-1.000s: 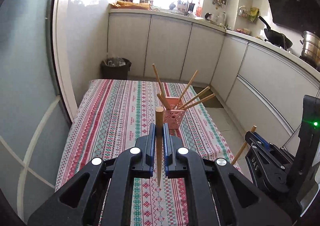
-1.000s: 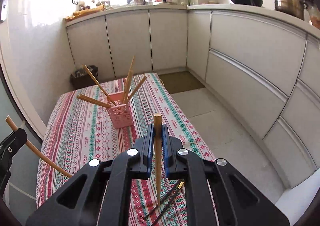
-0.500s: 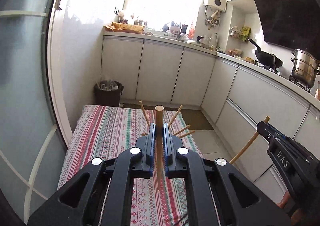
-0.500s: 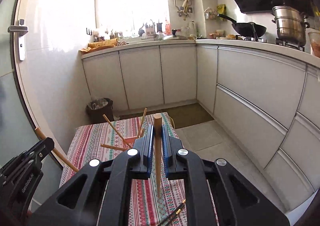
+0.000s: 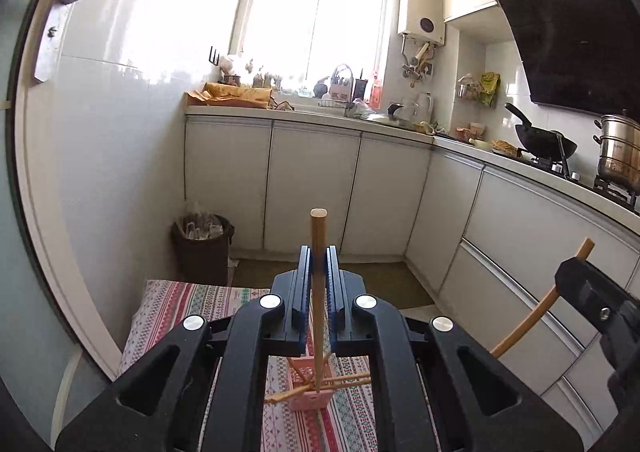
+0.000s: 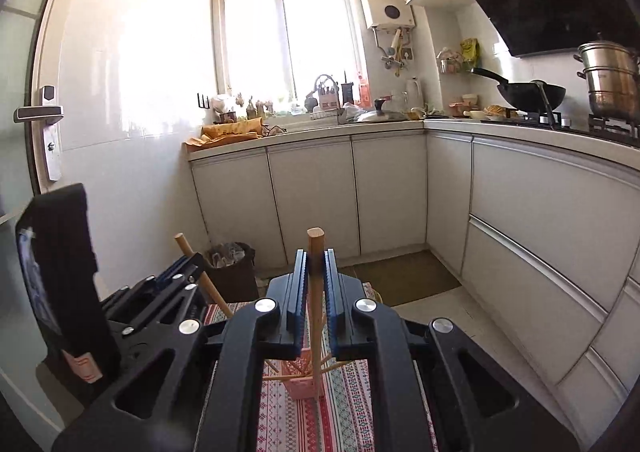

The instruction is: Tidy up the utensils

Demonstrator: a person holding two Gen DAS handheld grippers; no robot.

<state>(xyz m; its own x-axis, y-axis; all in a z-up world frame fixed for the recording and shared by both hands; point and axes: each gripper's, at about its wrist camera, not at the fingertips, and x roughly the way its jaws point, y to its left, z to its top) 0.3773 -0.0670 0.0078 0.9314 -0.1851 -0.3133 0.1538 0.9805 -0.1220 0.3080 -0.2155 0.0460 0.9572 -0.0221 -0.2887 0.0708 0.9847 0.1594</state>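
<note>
A: Your left gripper (image 5: 318, 272) and right gripper (image 6: 316, 276) each clamp one chopstick (image 5: 319, 284) upright; the pink holder (image 5: 310, 400) sits below your tips.

B: Lower crookedly and you'll jam against the splayed sticks (image 5: 344, 382), tipping it.

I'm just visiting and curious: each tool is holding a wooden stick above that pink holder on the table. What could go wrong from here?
1. The pink holder already has chopsticks splayed across it, so a new one may catch on them or tip it.
2. The left tool and right tool each pinch one chopstick along a short stretch; it could swivel or slip.
3. The tools are close together and could bump.
</note>
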